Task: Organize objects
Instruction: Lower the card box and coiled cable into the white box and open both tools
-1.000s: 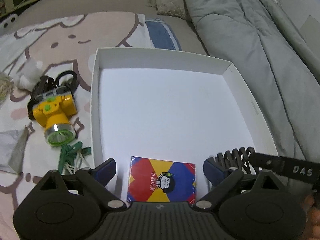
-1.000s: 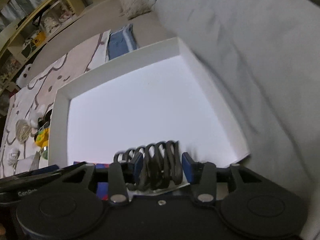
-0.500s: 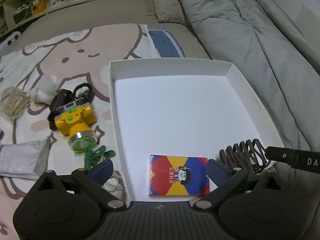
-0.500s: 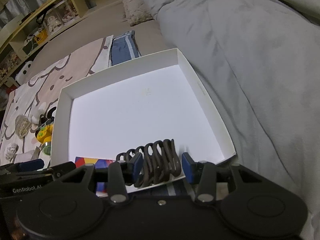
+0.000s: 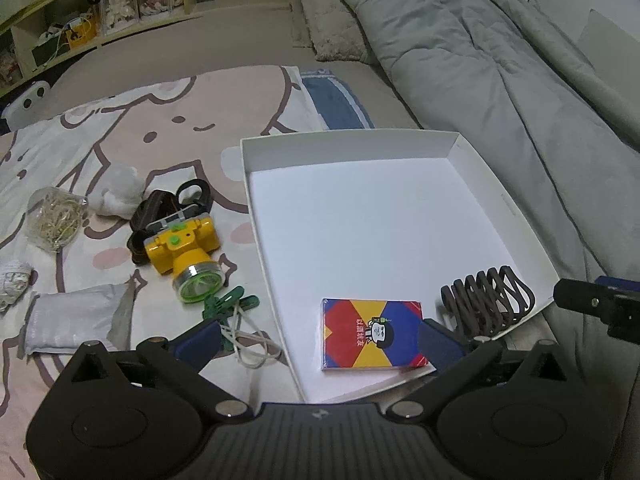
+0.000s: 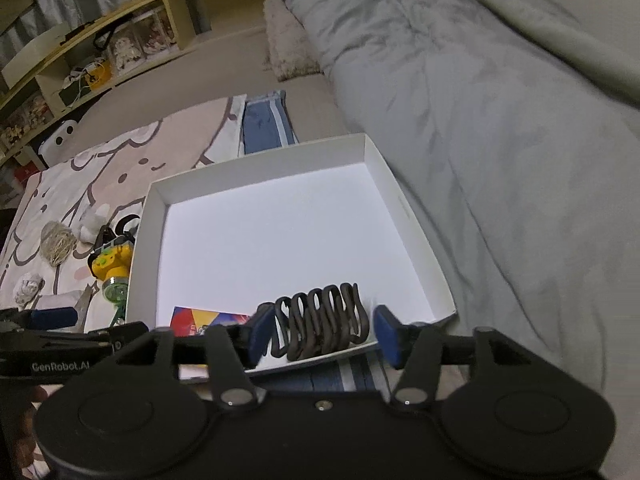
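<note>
White tray [image 5: 472,168] — coil [image 6: 320,322] lengthwise along near rim

Card box [image 5: 370,334] in white tray [image 5: 256,200]

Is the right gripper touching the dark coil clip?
Apart. The right wrist view shows the right gripper open around the dark coil clip, with white box floor visible between the clip and the right pad.
</note>
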A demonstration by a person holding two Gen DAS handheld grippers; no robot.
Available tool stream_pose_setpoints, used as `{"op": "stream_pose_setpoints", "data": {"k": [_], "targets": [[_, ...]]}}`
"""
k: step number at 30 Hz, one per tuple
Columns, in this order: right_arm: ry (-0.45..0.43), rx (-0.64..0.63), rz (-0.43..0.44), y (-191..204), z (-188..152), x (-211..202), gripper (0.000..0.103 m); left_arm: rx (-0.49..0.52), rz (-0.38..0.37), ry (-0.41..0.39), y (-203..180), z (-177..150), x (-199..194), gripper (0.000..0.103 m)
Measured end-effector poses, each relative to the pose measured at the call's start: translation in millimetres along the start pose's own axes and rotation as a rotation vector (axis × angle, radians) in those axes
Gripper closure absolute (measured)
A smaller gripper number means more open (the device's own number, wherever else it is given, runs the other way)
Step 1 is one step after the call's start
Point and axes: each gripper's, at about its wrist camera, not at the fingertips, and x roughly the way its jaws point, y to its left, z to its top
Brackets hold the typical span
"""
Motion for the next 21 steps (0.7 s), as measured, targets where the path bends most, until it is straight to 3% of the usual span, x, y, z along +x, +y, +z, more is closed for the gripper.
{"op": "stream_pose_setpoints", "data": {"k": [13, 15, 21], "targets": [[-0.085, -0.031, -0.043, 18.9, -19.4, -28.9, 0.013, -0.004, 0.001, -0.038, 17.9, -11.6, -28.2, 0.0], [-0.102, -0.026, -0.055, 21.6, -26.6, -33.3, 0.005, 0.011, 0.01, -0.048, 20.6, -14.9, -31.7, 0.0], [-0.124, -0.021, -0.079, 24.5, -37.3, -38.9, 0.0, 0.012, 0.012, -0.068, 33.1, -24.4, -39.3, 0.0]]}}
